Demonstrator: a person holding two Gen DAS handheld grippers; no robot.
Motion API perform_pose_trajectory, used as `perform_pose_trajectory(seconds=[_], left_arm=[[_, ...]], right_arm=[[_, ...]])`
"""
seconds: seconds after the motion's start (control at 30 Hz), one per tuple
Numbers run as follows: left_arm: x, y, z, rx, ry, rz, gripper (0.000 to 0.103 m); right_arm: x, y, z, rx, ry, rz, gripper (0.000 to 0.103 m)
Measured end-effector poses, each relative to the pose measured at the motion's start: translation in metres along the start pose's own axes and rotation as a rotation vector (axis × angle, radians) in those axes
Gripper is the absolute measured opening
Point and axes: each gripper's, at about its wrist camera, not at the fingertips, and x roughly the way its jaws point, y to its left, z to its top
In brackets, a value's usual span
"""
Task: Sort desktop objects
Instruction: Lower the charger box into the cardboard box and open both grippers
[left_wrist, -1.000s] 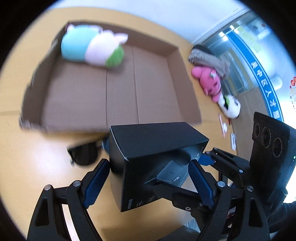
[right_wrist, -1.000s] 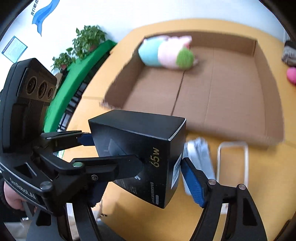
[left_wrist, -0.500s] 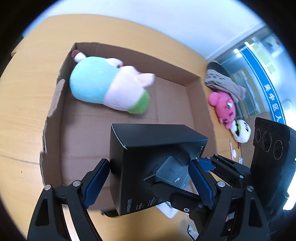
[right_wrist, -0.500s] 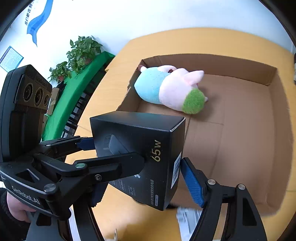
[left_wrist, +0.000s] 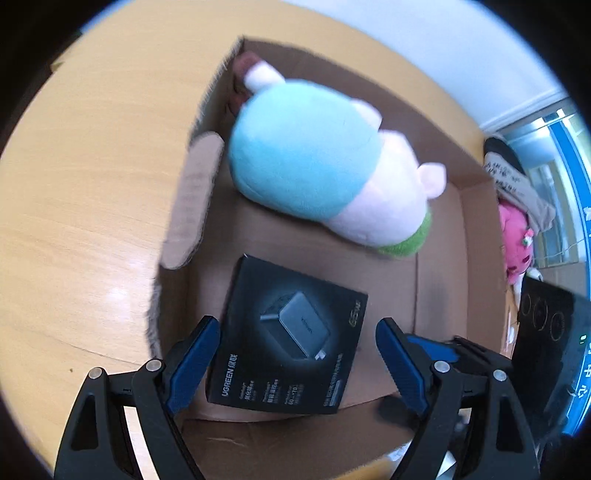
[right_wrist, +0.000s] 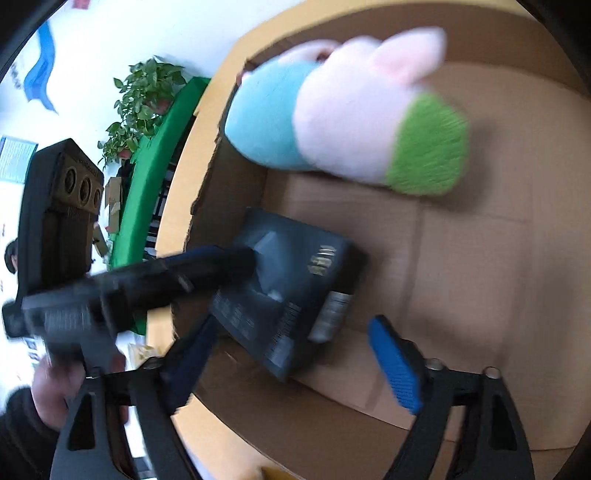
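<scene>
Office-like room, wooden desk, potted plants, wall poster, glass partition

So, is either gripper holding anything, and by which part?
Nothing is held: the black cardboard box lies free between the left gripper's fingers; the right gripper's have just been opening.

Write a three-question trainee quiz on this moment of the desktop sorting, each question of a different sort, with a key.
1. True or false: the black charger box lies inside the cardboard box.
2. Which toy shares the cardboard box with it? A) pink plush toy B) blue, pink and green plush toy C) white plush toy
3. Fill in: neither the left gripper nor the right gripper presses its pads on the charger box; both stand ____.

Key:
1. True.
2. B, the blue, pink and green plush toy; the pink plush toy lies outside.
3. open.
</scene>
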Motion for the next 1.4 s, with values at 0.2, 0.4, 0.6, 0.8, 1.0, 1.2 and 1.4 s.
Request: perform_pose_trajectory(seconds=[0.2,0.4,0.6,0.8,1.0,1.2,1.4], left_arm=[[-0.017,-0.007,-0.034,0.042,0.007,-0.012,0.087],[0.0,-0.012,-0.068,0.005,0.087,-0.039,0.087],[0.04,-0.014,-0.061,-0.123,0.156,-0.027,0.087],[0.068,0.007,-0.04,-0.336,0.177,-0.082,0.089],[0.05,0.016,-0.005,-0.389,0.074,-0.05,0.089],[0.03,0.022,-0.005,-0.372,0.023,-0.042,0.089],[0.018,0.003,-0.05,-0.245,0.069,-0.002,0.089]], right_arm=[[-0.058,-0.033,-0.042,-0.013,-0.049,-0.098,0.093],[-0.086,-0.066,-0.068,0.084,-0.076,-0.182,0.093],[-0.101,-0.096,-0.089,0.141,-0.069,-0.218,0.093],[-0.095,-0.092,-0.094,0.072,-0.058,-0.259,0.094],[-0.091,-0.091,-0.089,0.059,-0.06,-0.268,0.1],[-0.089,-0.089,-0.094,0.037,-0.06,-0.268,0.102],[-0.098,-0.094,-0.093,0.083,-0.082,-0.267,0.102]])
